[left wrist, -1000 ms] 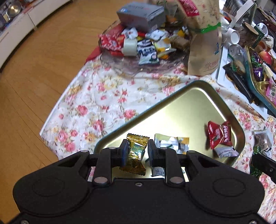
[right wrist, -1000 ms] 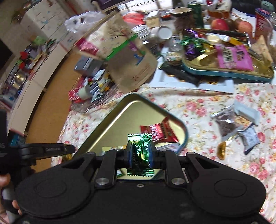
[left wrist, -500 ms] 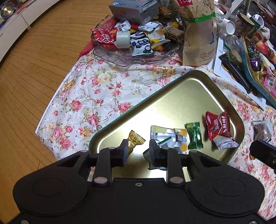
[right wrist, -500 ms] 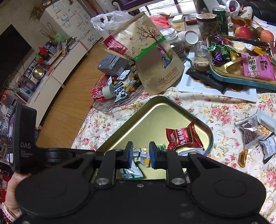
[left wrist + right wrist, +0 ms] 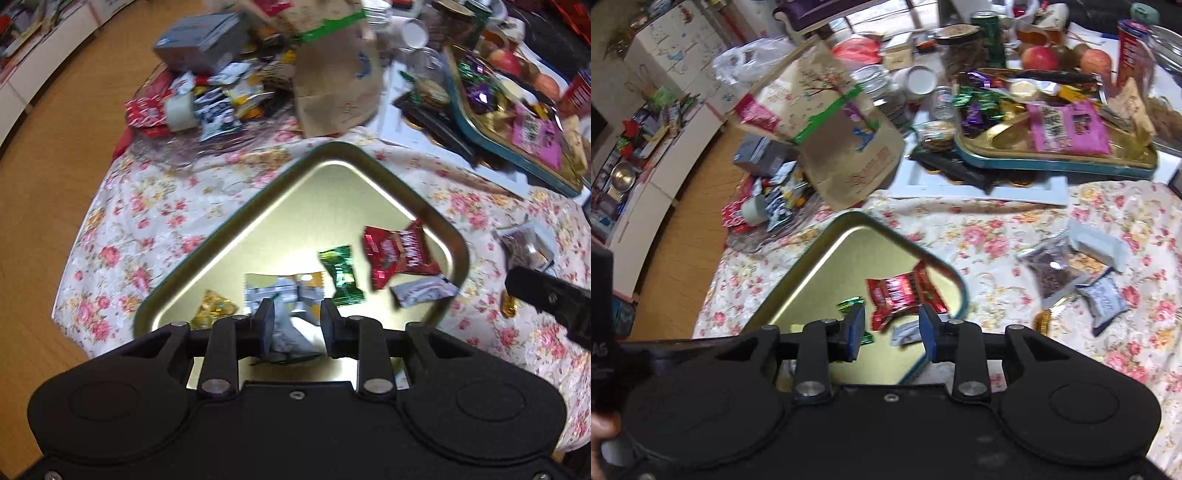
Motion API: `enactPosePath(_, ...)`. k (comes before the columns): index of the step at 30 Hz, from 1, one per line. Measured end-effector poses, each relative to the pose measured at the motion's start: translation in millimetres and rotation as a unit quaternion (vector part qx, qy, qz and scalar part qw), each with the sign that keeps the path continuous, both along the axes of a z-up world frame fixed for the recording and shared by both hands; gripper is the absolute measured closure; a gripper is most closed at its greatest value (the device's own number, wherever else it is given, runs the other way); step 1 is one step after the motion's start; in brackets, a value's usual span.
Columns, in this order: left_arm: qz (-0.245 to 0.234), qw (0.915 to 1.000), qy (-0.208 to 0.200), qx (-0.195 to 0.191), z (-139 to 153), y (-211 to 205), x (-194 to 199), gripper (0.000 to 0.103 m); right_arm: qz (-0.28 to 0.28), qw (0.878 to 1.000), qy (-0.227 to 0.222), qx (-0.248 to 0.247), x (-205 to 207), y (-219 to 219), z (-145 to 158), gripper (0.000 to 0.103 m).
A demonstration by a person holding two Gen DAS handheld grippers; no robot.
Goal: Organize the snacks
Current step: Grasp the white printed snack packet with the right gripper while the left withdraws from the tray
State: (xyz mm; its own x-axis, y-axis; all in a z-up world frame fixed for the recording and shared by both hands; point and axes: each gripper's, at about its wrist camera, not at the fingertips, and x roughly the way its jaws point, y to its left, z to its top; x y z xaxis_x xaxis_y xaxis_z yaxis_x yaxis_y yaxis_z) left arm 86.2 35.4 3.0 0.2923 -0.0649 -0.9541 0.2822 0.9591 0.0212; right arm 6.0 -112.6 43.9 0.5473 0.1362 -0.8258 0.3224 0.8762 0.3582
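Observation:
A gold tin tray (image 5: 295,206) (image 5: 857,254) lies on the floral cloth. In it are a gold candy (image 5: 213,307), a silver-and-orange packet (image 5: 284,291), a green candy (image 5: 341,275) (image 5: 851,303), a red packet (image 5: 397,251) (image 5: 903,293) and a small grey packet (image 5: 421,291) (image 5: 905,332). My left gripper (image 5: 296,324) is open and empty, above the tray's near part. My right gripper (image 5: 892,330) is open and empty, above the tray's right corner. Part of it shows at the right of the left wrist view (image 5: 546,299).
A glass dish heaped with snacks (image 5: 207,99) (image 5: 764,206) and a brown paper bag (image 5: 332,85) (image 5: 842,136) stand behind the tray. A second tray of sweets (image 5: 1056,133) sits at the back right. Loose packets (image 5: 1082,273) and a gold coin (image 5: 1042,321) lie on the cloth at right.
My left gripper let go of the gold candy and my right let go of the green candy; both now lie in the tray. Both grippers opened wider and shifted right.

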Motion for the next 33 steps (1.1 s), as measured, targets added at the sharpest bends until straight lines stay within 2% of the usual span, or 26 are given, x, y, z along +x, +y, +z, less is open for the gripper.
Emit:
enactPosePath(5,-0.029,0.9995,-0.012,-0.003,1.6,-36.3,-11.0,0.065,-0.088,0.996,-0.004,-0.007,-17.5,-40.5,-3.5,0.062)
enactPosePath(9,-0.049,0.9981,-0.035,-0.010,6.6,-64.3,-21.1,0.065,-0.124,0.992,0.004,-0.022,-31.1,-71.9,-10.3,0.061)
enactPosePath(13,-0.070,0.9957,-0.057,-0.019,9.0,-90.2,-30.7,0.063,-0.125,0.990,0.023,-0.054,-42.2,-94.9,-20.5,0.058)
enactPosePath(15,-0.077,0.9947,-0.064,-0.024,9.2,-100.5,-34.2,0.054,-0.121,0.990,0.034,-0.063,-48.4,-106.7,-27.1,0.057)
enactPosePath(18,-0.082,0.9920,-0.089,-0.035,10.8,-113.5,-41.2,0.053,-0.135,0.989,0.045,-0.051,-56.6,-125.1,-37.5,0.055)
enactPosePath(21,-0.088,0.9899,-0.108,-0.026,12.6,-127.4,-46.0,0.053,-0.147,0.988,0.045,-0.031,-60.9,-139.3,-47.7,0.054)
enactPosePath(28,-0.090,0.9917,-0.061,-0.068,11.5,-143.0,-43.4,0.053,-0.175,0.982,0.063,-0.033,-57.1,-158.9,-65.0,0.056)
enactPosePath(31,-0.095,0.9912,-0.066,-0.064,13.4,-150.7,-46.2,0.053,-0.179,0.980,0.087,-0.013,-53.5,-164.6,-74.5,0.058)
enactPosePath(33,-0.101,0.9903,-0.070,-0.065,14.8,-154.8,-48.7,0.053,-0.186,0.978,0.089,-0.012,-53.5,-163.6,-77.5,0.065)
